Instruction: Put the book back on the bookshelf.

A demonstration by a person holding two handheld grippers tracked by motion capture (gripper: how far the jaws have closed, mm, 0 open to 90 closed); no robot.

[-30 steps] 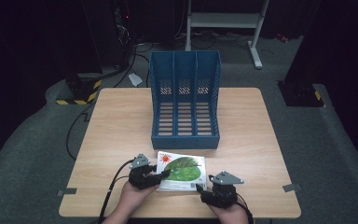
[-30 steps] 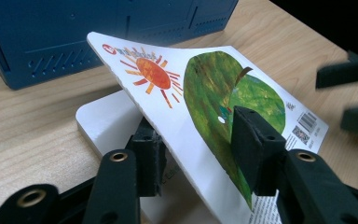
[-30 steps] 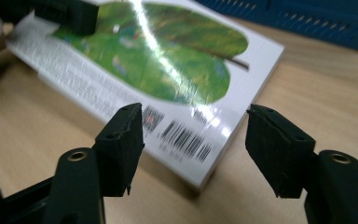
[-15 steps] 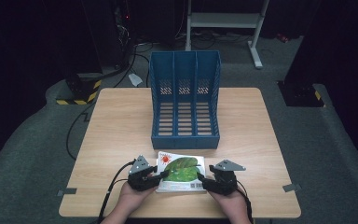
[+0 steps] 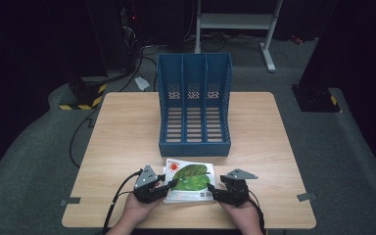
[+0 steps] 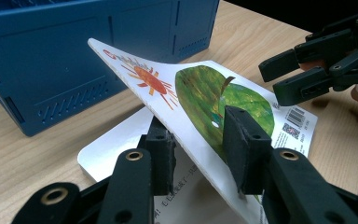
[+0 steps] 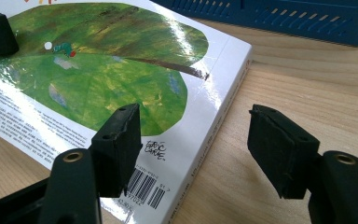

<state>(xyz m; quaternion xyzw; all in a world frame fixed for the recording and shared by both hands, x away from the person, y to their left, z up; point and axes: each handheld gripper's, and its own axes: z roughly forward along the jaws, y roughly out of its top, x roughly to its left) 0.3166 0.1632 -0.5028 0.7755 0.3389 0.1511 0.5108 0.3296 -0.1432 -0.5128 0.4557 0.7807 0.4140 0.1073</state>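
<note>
Glossy book cover [image 6: 186,100] clamped in my left hand-held gripper [image 5: 162,185], lifted (just closed on it) | book [image 5: 190,179] at table's 6 o'clock, before blue rack [image 5: 194,105] | right hand-held gripper [image 7: 193,149] apart, astride spine corner | next: close squarely, lift level.

From the left gripper view, the book's [image 6: 200,93] lifted cover hides most of the page beneath, and its near corner runs off the bottom edge. The barcode [image 6: 297,116] digits are probably too small to read.
</note>
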